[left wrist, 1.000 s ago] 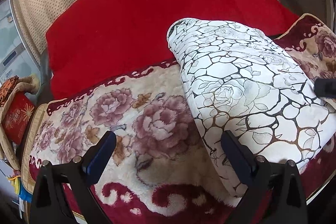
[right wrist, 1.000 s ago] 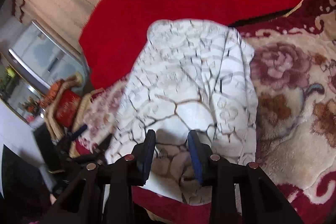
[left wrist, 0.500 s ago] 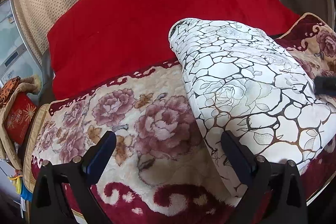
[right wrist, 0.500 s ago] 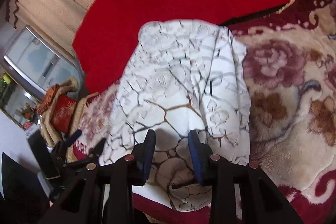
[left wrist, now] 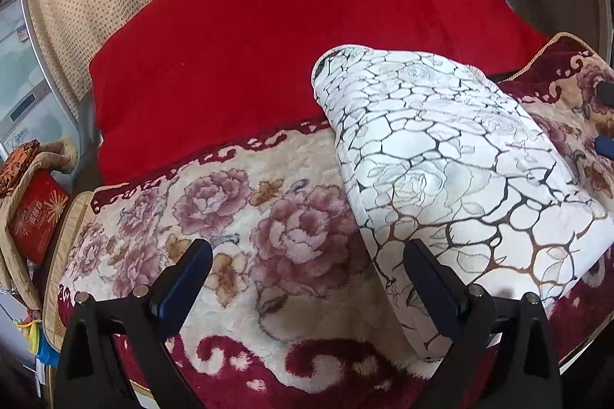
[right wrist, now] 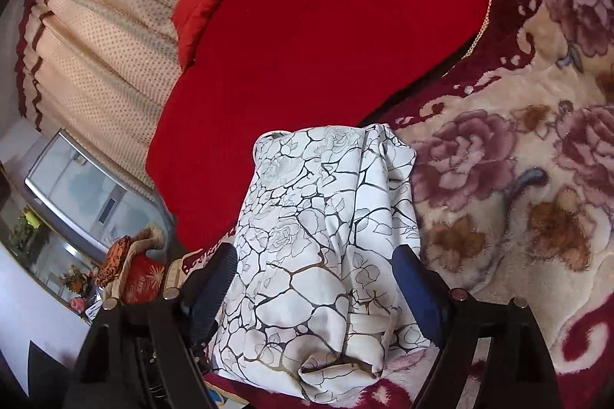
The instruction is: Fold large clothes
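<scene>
The folded white garment (left wrist: 453, 171) is seen lying on the floral blanket (left wrist: 238, 202) at 2 o'clock. It is judged soft, light (probably slippery); its near hem should be taken. Left gripper (left wrist: 307, 278) and right gripper (right wrist: 314, 278) are held apart.

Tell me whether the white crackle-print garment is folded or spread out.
Folded. The white crackle-print garment lies as a compact, layered bundle on the floral blanket, with doubled edges visible at its near end.
</scene>
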The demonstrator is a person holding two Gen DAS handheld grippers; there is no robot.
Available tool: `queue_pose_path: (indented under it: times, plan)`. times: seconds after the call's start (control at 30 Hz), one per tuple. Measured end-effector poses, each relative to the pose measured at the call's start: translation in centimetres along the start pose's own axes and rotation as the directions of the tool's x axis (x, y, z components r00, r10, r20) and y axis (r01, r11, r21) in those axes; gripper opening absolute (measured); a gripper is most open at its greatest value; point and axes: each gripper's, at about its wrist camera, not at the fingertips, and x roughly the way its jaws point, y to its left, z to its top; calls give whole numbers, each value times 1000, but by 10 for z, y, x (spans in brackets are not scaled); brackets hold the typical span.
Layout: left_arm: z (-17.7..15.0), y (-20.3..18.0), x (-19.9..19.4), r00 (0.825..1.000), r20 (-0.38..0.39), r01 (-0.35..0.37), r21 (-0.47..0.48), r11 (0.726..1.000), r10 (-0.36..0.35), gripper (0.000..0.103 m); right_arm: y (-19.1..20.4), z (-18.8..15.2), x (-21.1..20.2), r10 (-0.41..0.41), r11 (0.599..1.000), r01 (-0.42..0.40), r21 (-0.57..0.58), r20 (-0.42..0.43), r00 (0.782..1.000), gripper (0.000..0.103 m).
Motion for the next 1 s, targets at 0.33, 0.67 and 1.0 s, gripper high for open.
queue_pose_path:
  times: [0.33, 0.67, 1.0]
  plan:
    - [12, 5, -7, 1000, 31, 4, -3, 1000, -4, 99, 0, 0, 2, 4, 1000, -4, -2, 5, 1000, 86]
    - [19, 4, -3, 999, 34, 26, -3, 1000, -26, 99, -4, 2, 4, -4, 1000, 4, 5, 11, 1000, 86]
    - [23, 4, 9, 998, 8, 63, -3, 998, -63, 99, -9, 4, 14, -18, 1000, 18, 18, -15, 1000, 86]
